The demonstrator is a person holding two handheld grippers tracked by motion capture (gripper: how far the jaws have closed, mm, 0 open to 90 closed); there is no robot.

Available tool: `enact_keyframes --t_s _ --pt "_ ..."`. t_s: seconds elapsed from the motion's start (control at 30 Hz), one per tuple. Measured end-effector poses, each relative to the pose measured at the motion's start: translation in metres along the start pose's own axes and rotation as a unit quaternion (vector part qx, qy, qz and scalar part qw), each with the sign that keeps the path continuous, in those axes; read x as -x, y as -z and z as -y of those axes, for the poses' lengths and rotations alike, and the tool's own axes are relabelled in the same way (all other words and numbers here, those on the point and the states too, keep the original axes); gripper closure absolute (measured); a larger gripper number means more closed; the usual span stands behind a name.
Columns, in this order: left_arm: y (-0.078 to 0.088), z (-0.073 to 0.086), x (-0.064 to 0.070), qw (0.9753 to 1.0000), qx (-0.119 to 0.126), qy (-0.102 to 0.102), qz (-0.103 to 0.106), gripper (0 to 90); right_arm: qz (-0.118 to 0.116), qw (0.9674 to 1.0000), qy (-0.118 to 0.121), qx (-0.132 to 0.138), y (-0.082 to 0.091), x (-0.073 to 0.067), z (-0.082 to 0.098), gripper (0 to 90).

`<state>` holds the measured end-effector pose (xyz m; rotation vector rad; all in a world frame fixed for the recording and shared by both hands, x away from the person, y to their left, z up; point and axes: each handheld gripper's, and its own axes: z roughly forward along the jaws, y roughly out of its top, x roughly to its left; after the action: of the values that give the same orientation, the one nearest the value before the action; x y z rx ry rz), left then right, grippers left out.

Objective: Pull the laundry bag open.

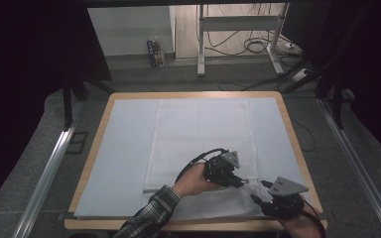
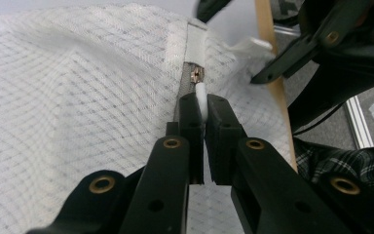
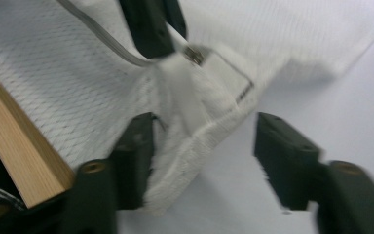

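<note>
Meanwhile left gripper fingers pinch the zipper pull; right gripper fingers stand open around the mesh bag corner.

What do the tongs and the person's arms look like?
Both tongs, left tongs and right tongs, are black, with flat blocky jaws on arms joined by brass-coloured rivets. Each carries a grey three-cornered plate on top. A black cable loops from the left one. The left arm wears a dark plaid sleeve.
</note>
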<state>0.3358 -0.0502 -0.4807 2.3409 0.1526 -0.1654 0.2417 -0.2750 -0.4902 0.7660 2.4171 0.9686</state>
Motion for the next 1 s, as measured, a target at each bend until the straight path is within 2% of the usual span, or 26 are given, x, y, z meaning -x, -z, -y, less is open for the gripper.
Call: enact_keyframes --t_s 0.03,0.07,0.1,0.13,0.17,0.2,0.27,0.3,0.37,0.4,0.47,0.53,0.6,0.67,0.73,0.87,1.0 --pt "0.000 0.000 0.002 1.0000 0.007 -0.001 0.001 86.7 -0.004 0.9999 -0.012 -0.004 -0.002 0.002 0.001 32.5" --pt "0.000 0.000 0.002 1.0000 0.003 -0.005 0.001 86.7 -0.008 0.9995 -0.029 -0.009 -0.005 0.005 0.001 30.3" --pt "0.000 0.001 0.003 1.0000 0.001 -0.008 0.000 86.7 -0.014 0.9993 -0.034 -0.006 -0.006 0.007 0.002 30.3" --pt "-0.001 0.001 0.003 1.0000 0.006 -0.005 0.001 86.7 -0.031 0.9985 -0.045 0.004 -0.006 0.010 0.001 30.6" --pt "-0.001 0.001 0.003 1.0000 0.007 -0.004 0.004 86.7 -0.037 0.9979 -0.054 0.008 -0.007 0.011 0.000 32.9" --pt "-0.001 0.001 0.003 0.9999 0.009 -0.005 0.004 86.7 -0.045 0.9970 -0.063 0.008 -0.008 0.014 -0.002 39.5" --pt "-0.002 0.001 0.003 0.9999 0.009 -0.007 0.006 86.7 -0.065 0.9958 -0.064 0.004 -0.012 0.017 -0.003 48.3" --pt "-0.003 0.001 0.002 0.9999 0.001 -0.012 -0.001 86.6 -0.071 0.9955 -0.063 0.000 -0.014 0.018 -0.004 54.3" --pt "-0.005 0.002 0.002 0.9999 -0.006 -0.014 -0.007 86.5 -0.064 0.9966 -0.052 -0.002 -0.015 0.016 -0.007 61.3" --pt "-0.006 0.003 0.002 0.9999 0.000 -0.009 -0.006 86.5 -0.066 0.9966 -0.050 0.003 -0.014 0.016 -0.007 63.4" --pt "-0.005 0.004 -0.001 0.9999 -0.005 -0.008 -0.005 86.7 -0.068 0.9964 -0.050 0.006 -0.012 0.015 -0.008 76.5" --pt "-0.006 0.004 -0.001 1.0000 -0.007 -0.004 -0.006 86.9 -0.065 0.9967 -0.048 0.001 -0.013 0.014 -0.008 83.2" --pt "-0.006 0.005 0.000 0.9999 -0.012 -0.006 -0.009 87.2 -0.058 0.9971 -0.048 -0.004 -0.013 0.013 -0.009 84.3" --pt "-0.008 0.006 0.002 1.0000 -0.005 0.002 -0.008 87.4 -0.056 0.9971 -0.052 -0.005 -0.013 0.012 -0.009 84.8" --pt "-0.007 0.007 0.001 1.0000 -0.006 0.002 -0.007 87.5 -0.052 0.9970 -0.058 -0.005 -0.013 0.013 -0.008 85.2" --pt "-0.005 0.009 0.001 0.9999 -0.007 0.004 -0.006 87.6 -0.056 0.9959 -0.070 0.000 -0.011 0.016 -0.006 85.5" --pt "-0.005 0.012 0.002 0.9999 -0.007 0.004 -0.008 87.7 -0.055 0.9960 -0.071 -0.001 -0.011 0.015 -0.006 85.8"
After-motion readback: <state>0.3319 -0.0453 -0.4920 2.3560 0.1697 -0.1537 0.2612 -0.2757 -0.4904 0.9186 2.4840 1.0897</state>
